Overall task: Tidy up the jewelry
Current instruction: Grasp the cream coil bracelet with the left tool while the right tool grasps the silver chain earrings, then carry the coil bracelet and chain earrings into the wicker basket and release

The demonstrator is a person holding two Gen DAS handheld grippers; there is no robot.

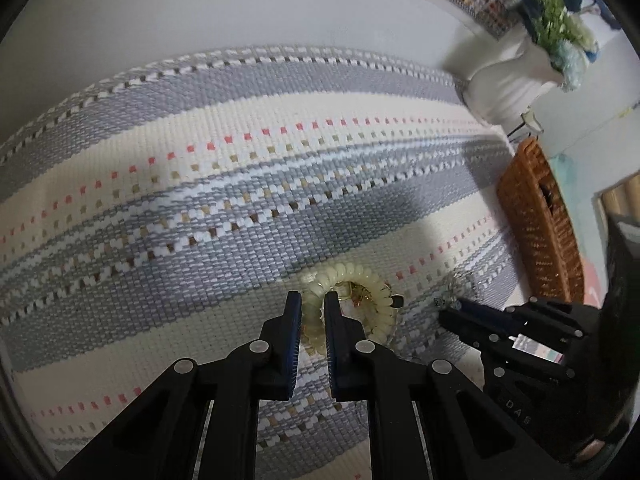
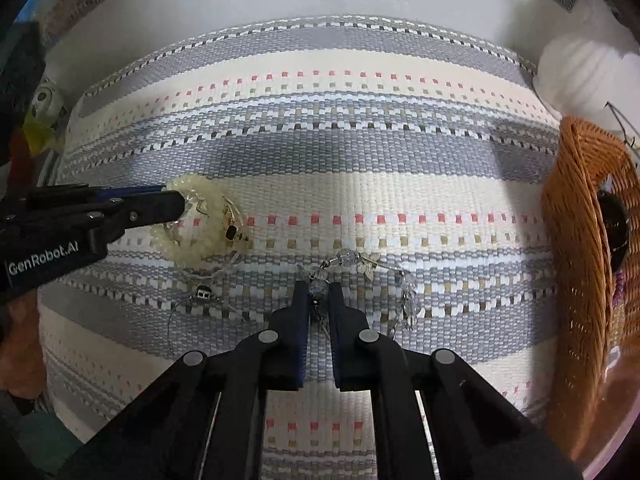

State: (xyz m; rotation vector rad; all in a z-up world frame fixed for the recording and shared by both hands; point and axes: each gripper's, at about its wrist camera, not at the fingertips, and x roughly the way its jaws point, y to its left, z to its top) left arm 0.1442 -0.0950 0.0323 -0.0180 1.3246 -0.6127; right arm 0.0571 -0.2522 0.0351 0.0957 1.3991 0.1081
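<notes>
A pale yellow coiled bracelet [image 1: 360, 300] lies on the striped woven mat [image 1: 200, 200]. My left gripper [image 1: 312, 308] is shut on its left side; the right wrist view shows the bracelet [image 2: 188, 236] and that gripper [image 2: 176, 204] too. A clear beaded bracelet [image 2: 376, 276] on thin wire lies on the mat in the right wrist view. My right gripper [image 2: 318, 292] is shut on one of its clear beads; it also shows in the left wrist view [image 1: 448, 308]. A small dark charm [image 2: 203, 292] lies between the two bracelets.
An orange wicker basket [image 2: 580, 280] stands at the mat's right edge with dark items inside; it also shows in the left wrist view [image 1: 536, 220]. A white vase [image 1: 508, 76] with green and blue flowers stands at the far right corner.
</notes>
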